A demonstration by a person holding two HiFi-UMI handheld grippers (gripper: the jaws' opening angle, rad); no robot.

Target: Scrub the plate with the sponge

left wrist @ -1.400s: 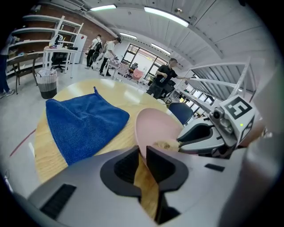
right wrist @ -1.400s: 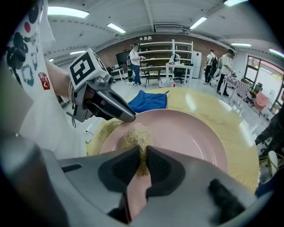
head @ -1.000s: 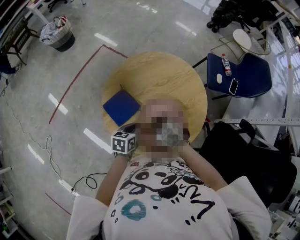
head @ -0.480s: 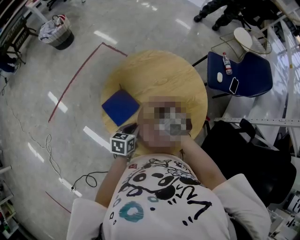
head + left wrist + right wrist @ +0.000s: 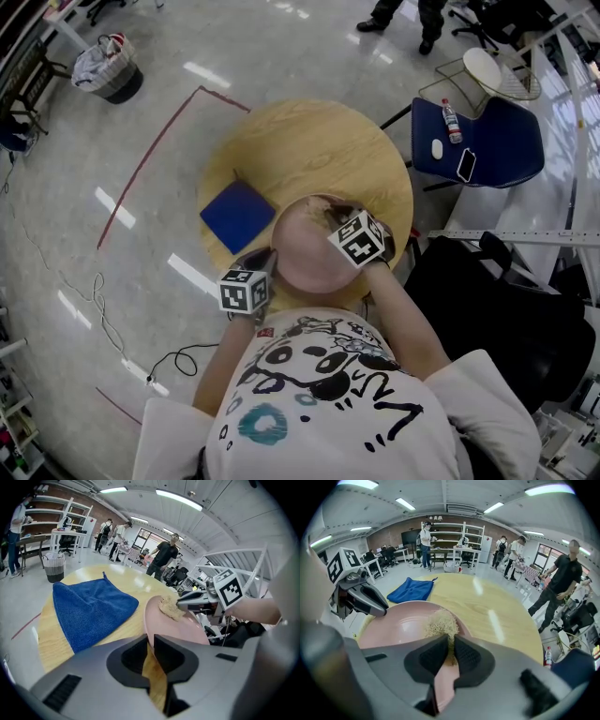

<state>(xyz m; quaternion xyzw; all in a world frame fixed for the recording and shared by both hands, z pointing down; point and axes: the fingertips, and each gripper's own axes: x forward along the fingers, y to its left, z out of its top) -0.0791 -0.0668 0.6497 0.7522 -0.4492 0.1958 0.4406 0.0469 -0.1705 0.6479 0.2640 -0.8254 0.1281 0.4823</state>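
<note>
Ur left tool [image 5: 151,644] is clamped on the plate [image 5: 305,253] rim over the surface [image 5: 319,150], right tool [image 5: 451,651] pinching the sponge [image 5: 440,625] against it. Scrubbing looks underway imo, prob more to do.

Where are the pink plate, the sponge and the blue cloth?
pink plate [image 5: 396,626]: right gripper view, bare inner face.
sponge [image 5: 440,623]: right gripper view, fibrous middle.
blue cloth [image 5: 89,604]: left gripper view, middle of fabric.

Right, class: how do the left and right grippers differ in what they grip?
The left gripper is shut on the rim of the round pink plate; the right gripper is shut on the tan fibrous sponge. The left sits at the plate's edge; the right reaches over its face. Both are shut.
</note>
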